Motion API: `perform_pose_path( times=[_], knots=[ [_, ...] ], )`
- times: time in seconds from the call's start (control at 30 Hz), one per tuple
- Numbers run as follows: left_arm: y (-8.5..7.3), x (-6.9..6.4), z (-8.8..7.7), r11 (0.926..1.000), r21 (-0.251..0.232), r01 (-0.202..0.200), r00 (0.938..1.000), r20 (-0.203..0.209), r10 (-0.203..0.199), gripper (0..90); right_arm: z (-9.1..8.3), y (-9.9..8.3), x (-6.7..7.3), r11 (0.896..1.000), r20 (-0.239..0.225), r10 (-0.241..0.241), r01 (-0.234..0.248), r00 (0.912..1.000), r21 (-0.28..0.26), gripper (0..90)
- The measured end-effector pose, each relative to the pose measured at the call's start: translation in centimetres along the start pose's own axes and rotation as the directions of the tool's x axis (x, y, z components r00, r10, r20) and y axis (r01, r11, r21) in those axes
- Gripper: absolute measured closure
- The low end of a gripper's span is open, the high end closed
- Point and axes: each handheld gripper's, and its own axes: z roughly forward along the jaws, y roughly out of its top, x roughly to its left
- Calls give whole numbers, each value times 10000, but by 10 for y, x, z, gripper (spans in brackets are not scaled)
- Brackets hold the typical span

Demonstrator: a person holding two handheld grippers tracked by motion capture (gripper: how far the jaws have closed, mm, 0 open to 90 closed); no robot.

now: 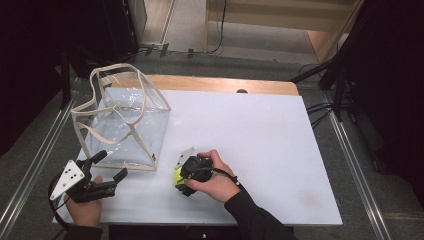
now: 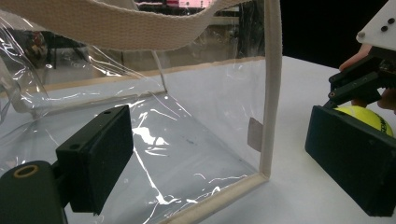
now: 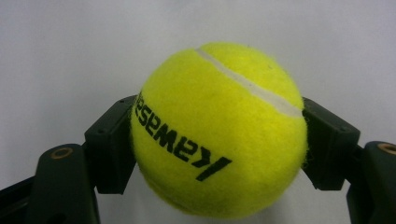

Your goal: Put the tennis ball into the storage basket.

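**Worktop holdings: one ball, one clear bag, two hand-held tongs**

1. Yellow felt tennis ball point(image 3: 218, 130) with a white seam and black lettering. Held off the white worktop point(image 1: 260, 140) surface between the two black jaws of the right tongs point(image 1: 186, 176), one jaw pressed to each side. In the high view it sits near the front edge of the worktop, just right of the bag's near corner, mostly covered by the right hand point(image 1: 212, 176). In the left gripper view it peeks out at the right edge, behind the left tongs' own right jaw.

2. Transparent plastic tote bag point(image 1: 125, 120) with cream webbing trim and handles. Stands open-topped on the left part of the worktop, its walls sagging and creased. A small tag shows on its near right corner seam.

3. Left tongs point(image 1: 107, 172), black, with a white dotted plate on top. Jaws spread wide and holding nothing, aimed at the bag's near lower corner, just short of it. Held by the left hand point(image 1: 85, 207) at the front left corner of the worktop.

4. Right tongs, black. Closed upon item 1.
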Motion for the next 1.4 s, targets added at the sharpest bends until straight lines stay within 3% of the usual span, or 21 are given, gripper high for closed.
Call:
perform_pose_path(
  times=[0.87,1.4],
  knots=[
    [0,-1,0,10000,-3,17,10000,1,-17,83,-12,11,-8,9997,-155,7,-11,9999,-251,227],
    [0,0,0,10000,0,26,10000,20,-26,83,-25,35,-13,9995,-241,-167,161,9996,-266,227]
  ],
)
